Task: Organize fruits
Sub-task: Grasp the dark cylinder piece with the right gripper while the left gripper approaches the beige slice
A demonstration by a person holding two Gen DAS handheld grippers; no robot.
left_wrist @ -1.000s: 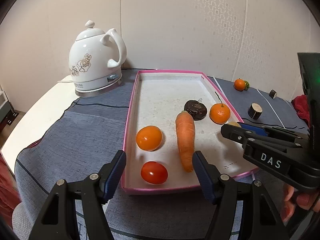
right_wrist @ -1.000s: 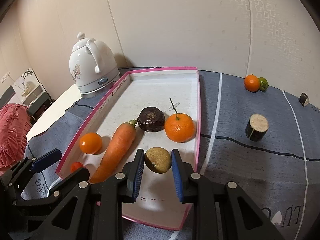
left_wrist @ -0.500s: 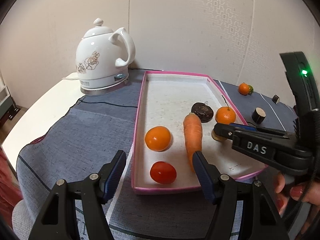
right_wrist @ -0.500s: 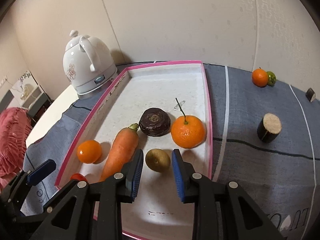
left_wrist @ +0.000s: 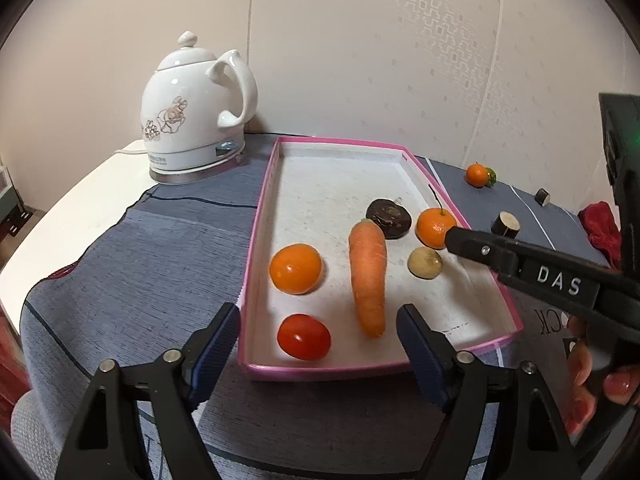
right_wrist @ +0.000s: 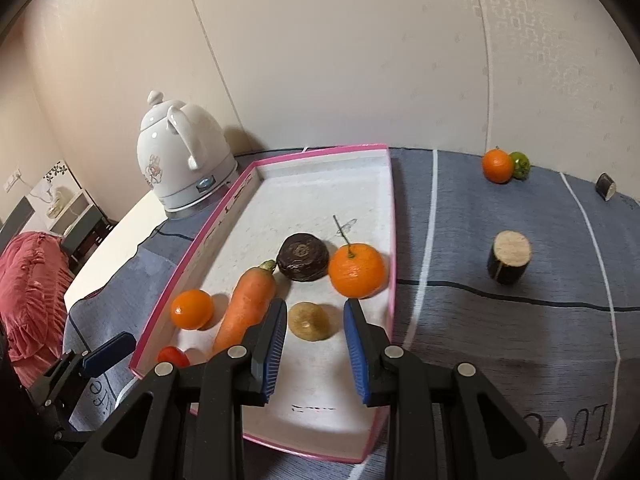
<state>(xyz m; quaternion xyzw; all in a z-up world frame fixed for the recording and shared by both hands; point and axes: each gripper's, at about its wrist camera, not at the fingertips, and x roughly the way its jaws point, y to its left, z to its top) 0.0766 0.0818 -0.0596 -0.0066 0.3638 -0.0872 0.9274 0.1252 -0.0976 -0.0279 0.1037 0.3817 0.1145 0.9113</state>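
Right wrist: fingers (right_wrist: 276,336) narrowly apart, empty, over kiwi (right_wrist: 309,322); carrot (right_wrist: 248,308), tangerine (right_wrist: 356,270) flanking.

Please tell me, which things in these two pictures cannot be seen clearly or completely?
- Right wrist view: the tomato is mostly hidden behind the right gripper; the carrot loses its tip there too.
- Right wrist view: the small dark piece on the far cloth is too small to identify.
- Right wrist view: the green fruit is half hidden by the small orange.
- Left wrist view: the red fabric is cut off by the right gripper.
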